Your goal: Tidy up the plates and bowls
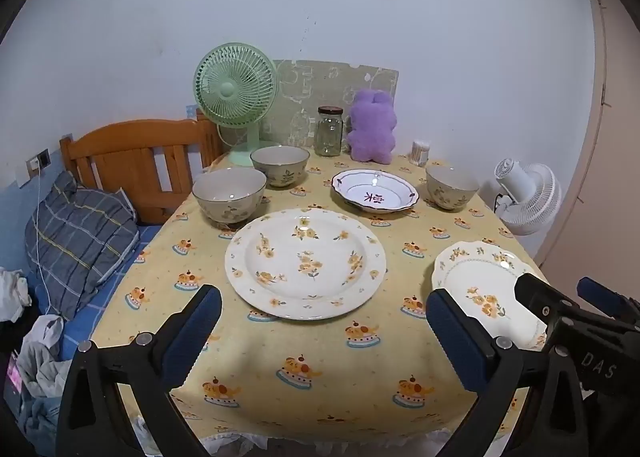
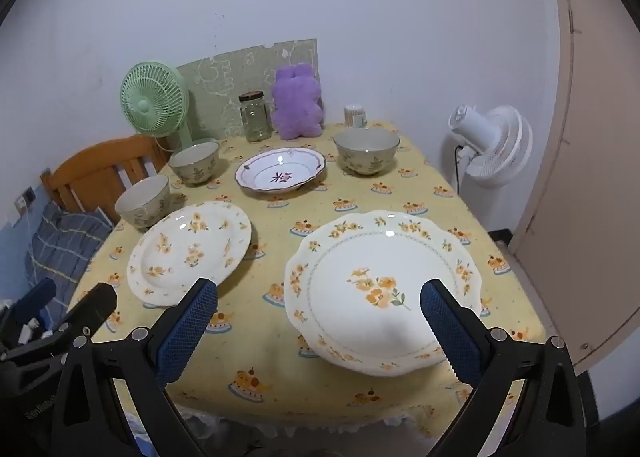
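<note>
On the yellow tablecloth (image 1: 240, 357) lie a deep flowered plate (image 1: 305, 262), also in the right wrist view (image 2: 190, 251), a flat flowered plate (image 1: 480, 289) at the right (image 2: 380, 289), and a purple-rimmed plate (image 1: 375, 191) at the back (image 2: 280, 170). Three beige bowls stand at the left (image 1: 229, 195), back left (image 1: 280, 165) and back right (image 1: 452, 187). My left gripper (image 1: 322, 315) is open and empty above the near edge, before the deep plate. My right gripper (image 2: 318, 307) is open and empty, over the near part of the flat plate.
A green fan (image 1: 236, 97), a glass jar (image 1: 329, 132), a purple plush toy (image 1: 372, 127) and a cotton swab tub (image 1: 420, 153) line the back by the wall. A white fan (image 2: 492, 145) stands off the table's right. A wooden headboard (image 1: 136, 161) and bed are at the left.
</note>
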Action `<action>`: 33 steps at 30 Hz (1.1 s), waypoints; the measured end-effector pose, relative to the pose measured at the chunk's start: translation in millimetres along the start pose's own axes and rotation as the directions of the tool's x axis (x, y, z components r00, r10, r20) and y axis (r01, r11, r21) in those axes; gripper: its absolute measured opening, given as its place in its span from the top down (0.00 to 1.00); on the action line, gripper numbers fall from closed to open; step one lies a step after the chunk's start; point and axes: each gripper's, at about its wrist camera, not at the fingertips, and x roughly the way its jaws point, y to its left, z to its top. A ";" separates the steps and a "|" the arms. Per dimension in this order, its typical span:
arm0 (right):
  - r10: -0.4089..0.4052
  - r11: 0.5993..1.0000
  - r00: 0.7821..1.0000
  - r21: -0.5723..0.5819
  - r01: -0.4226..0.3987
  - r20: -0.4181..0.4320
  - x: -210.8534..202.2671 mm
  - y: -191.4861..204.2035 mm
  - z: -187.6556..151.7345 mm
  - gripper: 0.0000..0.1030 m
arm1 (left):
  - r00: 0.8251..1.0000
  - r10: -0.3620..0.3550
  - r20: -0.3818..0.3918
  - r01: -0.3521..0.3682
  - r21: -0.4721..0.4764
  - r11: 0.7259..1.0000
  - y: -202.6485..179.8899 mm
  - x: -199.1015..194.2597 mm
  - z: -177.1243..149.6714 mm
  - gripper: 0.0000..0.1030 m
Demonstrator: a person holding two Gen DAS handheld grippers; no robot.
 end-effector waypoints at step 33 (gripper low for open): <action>0.001 1.000 1.000 -0.007 -0.001 -0.012 -6.2 -6.0 3.4 0.01 | 1.000 0.009 0.008 -0.009 -0.027 1.000 -6.6 -6.1 -5.3 0.01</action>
